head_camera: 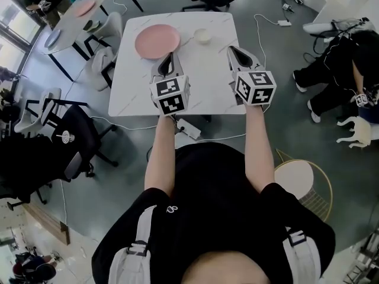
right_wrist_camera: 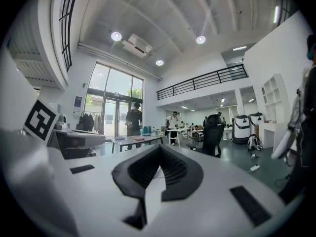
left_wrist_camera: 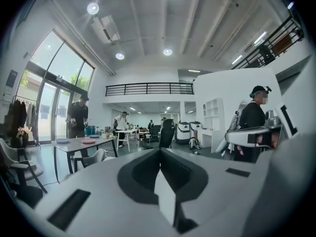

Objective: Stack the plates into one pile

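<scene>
Evidently at the start, left gripper [head_camera: 169, 60] and right gripper [head_camera: 233, 51] hover with jaws together, empty, the pink plate [head_camera: 157, 41] just ahead of the left, which must open first.

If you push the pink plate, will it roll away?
Probably not. The pink plate lies flat on the white table, so it would likely slide rather than roll. It looks stiff and smooth, so it may be slippery for the jaws. It might also chip if dropped.
</scene>
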`<state>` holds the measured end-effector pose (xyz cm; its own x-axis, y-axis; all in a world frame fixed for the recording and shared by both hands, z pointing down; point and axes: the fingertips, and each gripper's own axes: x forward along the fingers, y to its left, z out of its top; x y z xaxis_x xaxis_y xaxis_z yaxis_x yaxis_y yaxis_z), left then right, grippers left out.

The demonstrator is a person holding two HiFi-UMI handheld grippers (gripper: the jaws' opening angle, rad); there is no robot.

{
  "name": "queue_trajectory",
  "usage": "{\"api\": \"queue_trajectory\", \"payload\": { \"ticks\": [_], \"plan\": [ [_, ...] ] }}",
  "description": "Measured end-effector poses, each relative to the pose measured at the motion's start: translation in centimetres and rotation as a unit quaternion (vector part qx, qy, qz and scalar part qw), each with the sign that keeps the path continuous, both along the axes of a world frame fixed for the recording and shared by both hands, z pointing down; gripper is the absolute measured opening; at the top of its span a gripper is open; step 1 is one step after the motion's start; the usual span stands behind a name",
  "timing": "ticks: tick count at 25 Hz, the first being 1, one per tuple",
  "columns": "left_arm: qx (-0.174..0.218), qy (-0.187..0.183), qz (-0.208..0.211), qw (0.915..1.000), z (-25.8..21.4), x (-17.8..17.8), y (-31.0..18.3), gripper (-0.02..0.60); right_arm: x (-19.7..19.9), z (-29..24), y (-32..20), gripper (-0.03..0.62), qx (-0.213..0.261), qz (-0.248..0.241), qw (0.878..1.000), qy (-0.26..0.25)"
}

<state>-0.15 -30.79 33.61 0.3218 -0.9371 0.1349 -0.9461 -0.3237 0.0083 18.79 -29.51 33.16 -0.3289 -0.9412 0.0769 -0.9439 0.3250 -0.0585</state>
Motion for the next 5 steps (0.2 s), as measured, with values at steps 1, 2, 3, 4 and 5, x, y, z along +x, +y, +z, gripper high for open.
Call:
{"api": "queue_trajectory", "payload": {
  "ticks": [1,2,3,4,5],
  "plan": [
    [0.0,0.0,0.001,1.0,-0.01,0.07,-0.08,0.017,0.03,0.0,-0.08,0.008,0.0,0.0,1.0,0.0],
    [0.0,0.0,0.001,1.0,0.01,0.13,-0.14,0.017,0.05,0.01,-0.17,0.008,0.0,0.0,1.0,0.0],
    [-0.002,-0.001,0.001,1.0,0.04,0.19,-0.21,0.017,0.08,0.04,-0.26,0.008,-0.001,0.0,1.0,0.0],
    [-0.003,-0.001,0.001,1.0,0.08,0.26,-0.3,0.017,0.12,0.08,-0.36,0.008,-0.001,0.0,1.0,0.0],
    [-0.004,-0.002,0.001,1.0,0.11,0.32,-0.4,0.017,0.16,0.12,-0.45,0.008,-0.001,0.0,1.0,0.0]
  ]
}}
